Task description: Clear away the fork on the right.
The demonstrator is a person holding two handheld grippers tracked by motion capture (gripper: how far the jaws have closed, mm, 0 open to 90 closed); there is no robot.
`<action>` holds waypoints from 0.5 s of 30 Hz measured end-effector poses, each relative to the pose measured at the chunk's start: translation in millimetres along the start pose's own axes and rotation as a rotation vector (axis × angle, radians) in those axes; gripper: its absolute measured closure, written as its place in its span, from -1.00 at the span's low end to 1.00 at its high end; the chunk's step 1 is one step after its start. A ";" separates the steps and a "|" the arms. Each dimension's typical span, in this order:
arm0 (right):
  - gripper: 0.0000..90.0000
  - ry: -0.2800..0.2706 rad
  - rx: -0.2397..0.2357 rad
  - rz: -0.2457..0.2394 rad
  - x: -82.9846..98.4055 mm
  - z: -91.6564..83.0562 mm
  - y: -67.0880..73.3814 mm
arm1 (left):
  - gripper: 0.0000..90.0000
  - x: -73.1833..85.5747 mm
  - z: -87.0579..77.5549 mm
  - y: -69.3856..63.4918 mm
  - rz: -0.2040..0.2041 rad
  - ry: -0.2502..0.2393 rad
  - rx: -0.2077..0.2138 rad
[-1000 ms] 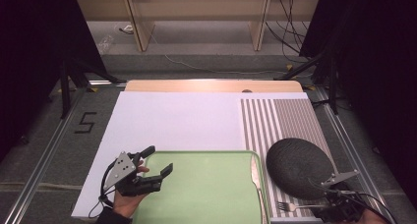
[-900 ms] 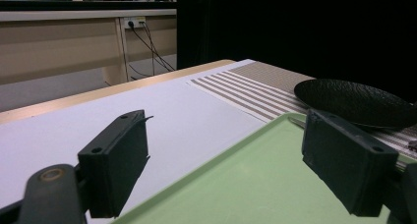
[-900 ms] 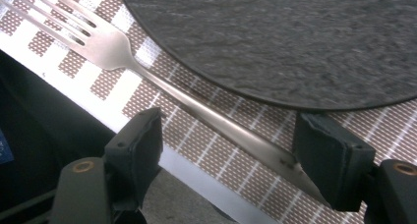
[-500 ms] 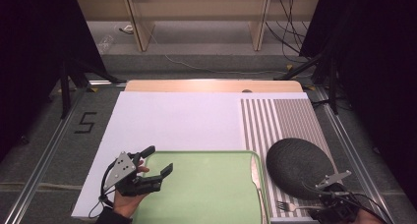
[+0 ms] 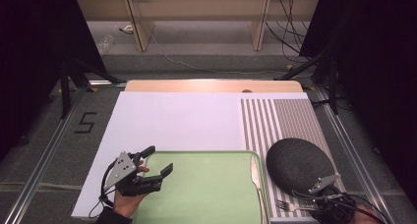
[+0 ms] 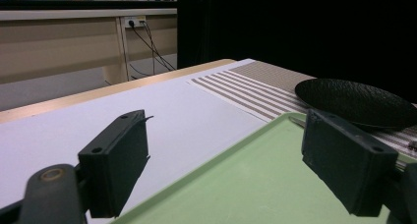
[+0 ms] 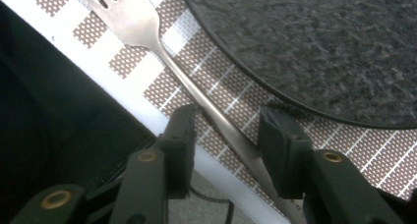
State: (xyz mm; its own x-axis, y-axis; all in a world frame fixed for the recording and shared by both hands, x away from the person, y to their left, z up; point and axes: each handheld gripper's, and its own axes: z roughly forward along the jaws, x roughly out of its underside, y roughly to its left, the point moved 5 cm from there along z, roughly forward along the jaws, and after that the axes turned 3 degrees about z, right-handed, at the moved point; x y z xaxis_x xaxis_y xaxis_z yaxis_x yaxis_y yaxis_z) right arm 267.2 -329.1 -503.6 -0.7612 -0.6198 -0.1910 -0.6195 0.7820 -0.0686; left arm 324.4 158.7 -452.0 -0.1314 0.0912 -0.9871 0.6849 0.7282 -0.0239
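- Right gripper [image 7: 226, 135] at the near right corner of the table: the fork [image 7: 162, 52] handle runs between its two jaws, which have just been closing; a gap shows on each side of the handle, so the pads do not yet press it.
- The fork lies flat on the striped placemat [image 5: 275, 121], along its near edge, tines toward the green tray [image 5: 206, 189] (handle toward the table's right edge); its long axis runs roughly parallel to the table's near edge.
- The dark plate [image 5: 300, 165] sits just beyond the fork, its rim near the handle; the placemat's near edge and the table's edge lie close on the other side.
- Left gripper [image 5: 150, 167], jaws released and wide apart, hovers over the tray's far left corner, holding nothing; a knife [image 5: 255, 172] rests at the tray's right rim.
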 end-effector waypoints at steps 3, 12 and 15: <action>0.41 0.024 0.006 -0.027 -2.1 -0.1 2.5 | -0.61 0.1 0.2 -0.2 0.001 0.001 0.000; 0.55 0.051 0.005 -0.057 -4.5 0.0 5.6 | -0.61 -0.1 0.0 -0.2 0.001 0.000 0.001; 0.61 0.060 0.010 -0.082 -5.3 -0.1 7.2 | -0.61 0.3 0.3 0.0 -0.001 0.002 0.002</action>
State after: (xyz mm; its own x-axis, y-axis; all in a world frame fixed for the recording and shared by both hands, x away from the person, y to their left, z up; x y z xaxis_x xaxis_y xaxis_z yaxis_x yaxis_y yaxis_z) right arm 266.8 -320.2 -503.0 -0.7181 -0.6847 -0.1248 -0.6788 0.7286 -0.0914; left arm 324.6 158.5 -452.3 -0.1332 0.0918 -0.9868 0.6861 0.7270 -0.0250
